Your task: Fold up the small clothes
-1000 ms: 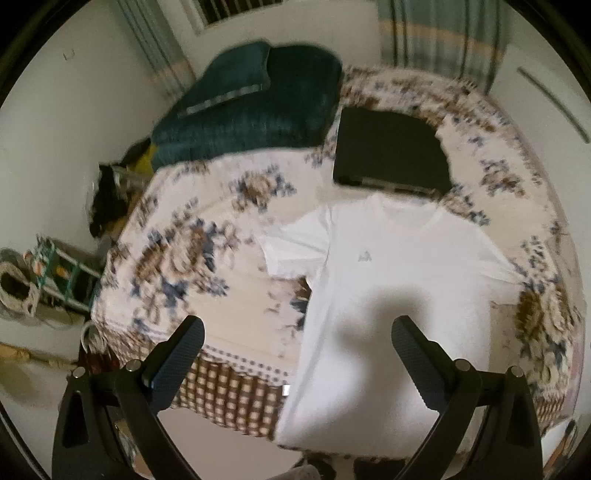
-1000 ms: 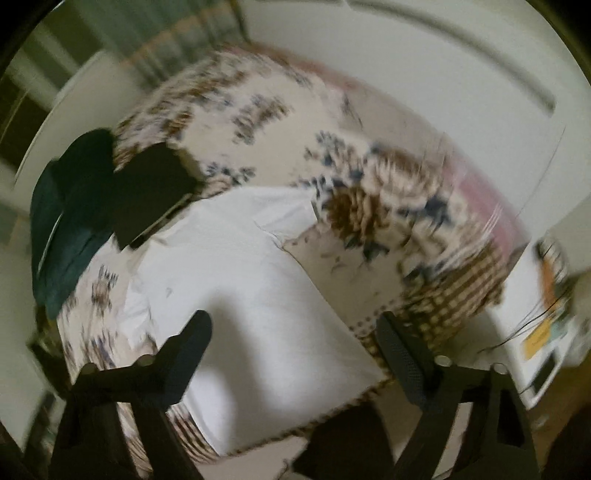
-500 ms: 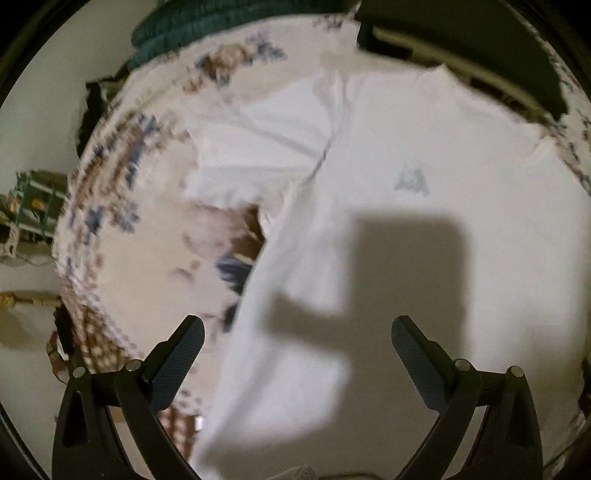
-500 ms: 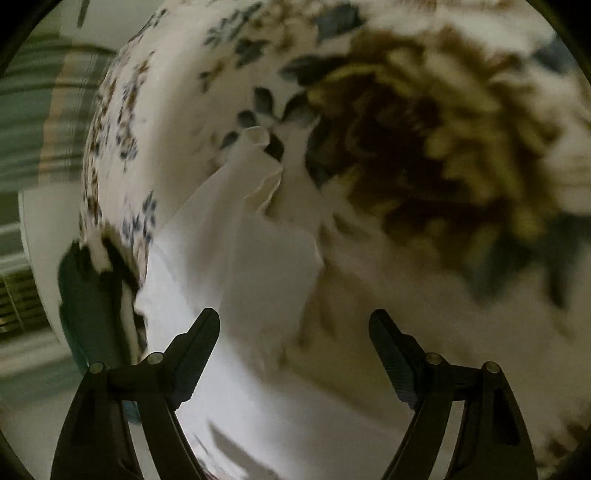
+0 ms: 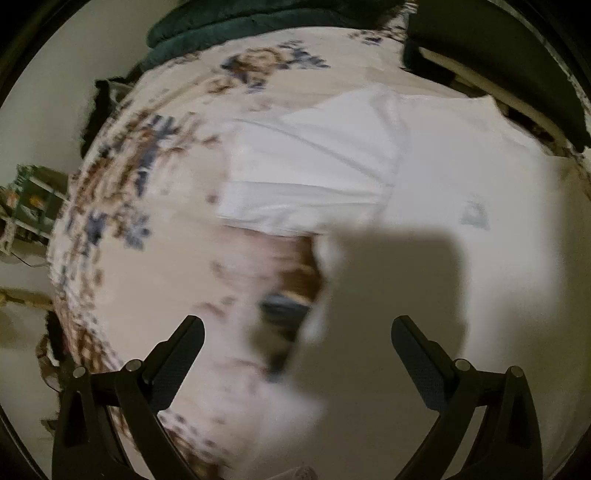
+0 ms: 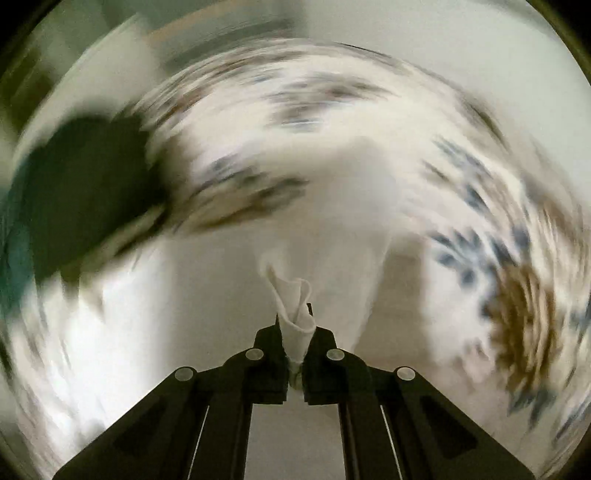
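A white T-shirt (image 5: 461,177) lies flat on the floral bedspread (image 5: 155,236). Its left sleeve (image 5: 310,173) spreads out ahead of my left gripper (image 5: 297,336), which is open and empty just above the shirt's left side edge. In the right wrist view my right gripper (image 6: 295,325) is shut on a bunched fold of the white shirt's sleeve (image 6: 291,299), and the cloth (image 6: 354,229) rises from the bed toward it. That view is heavily blurred by motion.
A black folded garment (image 5: 509,62) lies on the bed beyond the shirt collar, with a dark green blanket (image 5: 229,26) to its left. The bed's left edge drops to a floor with a small green rack (image 5: 29,206). The dark garment also shows in the right wrist view (image 6: 81,192).
My right gripper has closed on the shirt's right sleeve and swung with it. My left gripper has moved lower and closer over the shirt's left sleeve, staying open.
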Motion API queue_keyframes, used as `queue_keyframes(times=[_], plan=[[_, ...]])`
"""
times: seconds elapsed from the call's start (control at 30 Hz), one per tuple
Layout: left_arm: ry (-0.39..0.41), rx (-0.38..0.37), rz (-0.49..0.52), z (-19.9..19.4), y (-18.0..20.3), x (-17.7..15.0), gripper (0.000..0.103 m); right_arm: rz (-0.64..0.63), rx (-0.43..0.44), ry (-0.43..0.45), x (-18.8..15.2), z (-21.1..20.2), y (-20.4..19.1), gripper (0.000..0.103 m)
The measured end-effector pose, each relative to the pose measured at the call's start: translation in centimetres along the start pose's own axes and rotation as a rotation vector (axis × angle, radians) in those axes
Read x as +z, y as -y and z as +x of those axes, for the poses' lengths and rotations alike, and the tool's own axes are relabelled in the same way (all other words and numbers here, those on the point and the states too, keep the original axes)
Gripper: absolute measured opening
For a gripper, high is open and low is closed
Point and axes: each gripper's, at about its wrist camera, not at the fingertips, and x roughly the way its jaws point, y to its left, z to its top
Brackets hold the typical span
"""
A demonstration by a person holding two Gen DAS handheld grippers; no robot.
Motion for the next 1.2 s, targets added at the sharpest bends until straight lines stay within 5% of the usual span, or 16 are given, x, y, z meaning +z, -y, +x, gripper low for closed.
queue_keyframes(times=[0.2, 0.3, 0.4, 0.47, 0.6, 0.73, 0.83, 0.9, 1.03, 1.13, 1.2], plan=[[-0.044, 0.037, -0.044, 2.4, -5.2, -0.7, 0.103, -0.430, -0.056, -0.138, -5.8, 4.6, -13.0, 0.006], [-0.054, 0.040, -0.075, 3.2, -7.3, -0.9, 0.103, -0.427, -0.005, -0.246, -7.1, 5.7, -14.2, 0.021], [-0.070, 0.022, -0.108, 3.8, -8.8, -0.7, 0.103, -0.348, 0.167, -0.346, -7.3, 4.6, -13.2, 0.050], [-0.071, -0.009, -0.137, 4.3, -9.7, -0.2, 0.103, -0.279, 0.245, -0.362, -7.2, 3.4, -11.8, 0.054], [-0.101, -0.172, -0.215, 5.8, -10.2, 1.5, 0.103, -0.134, 0.219, -0.350, -6.4, 2.8, -8.2, 0.060], [-0.150, -0.465, -0.433, 8.7, -10.9, 3.6, 0.098, 0.008, 0.152, -0.366, -6.5, 4.3, -5.3, 0.060], [-0.167, -0.582, -0.561, 10.6, -10.9, 4.9, 0.093, 0.133, 0.137, -0.388, -6.7, 6.1, -2.4, 0.060], [-0.139, -0.592, -0.618, 11.3, -10.9, 5.9, 0.080, 0.182, 0.119, -0.395, -6.8, 6.8, -1.3, 0.060], [-0.113, -0.576, -0.706, 11.4, -11.4, 7.1, 0.006, 0.251, 0.096, -0.395, -7.6, 7.8, 0.8, 0.060], [-0.024, -0.548, -0.663, 9.3, -11.2, 8.1, 0.004, 0.259, 0.091, -0.388, -8.1, 7.9, 2.0, 0.060], [0.088, -0.490, -0.512, 5.8, -9.0, 9.4, 0.004, 0.257, 0.087, -0.385, -8.6, 7.4, 3.4, 0.060]])
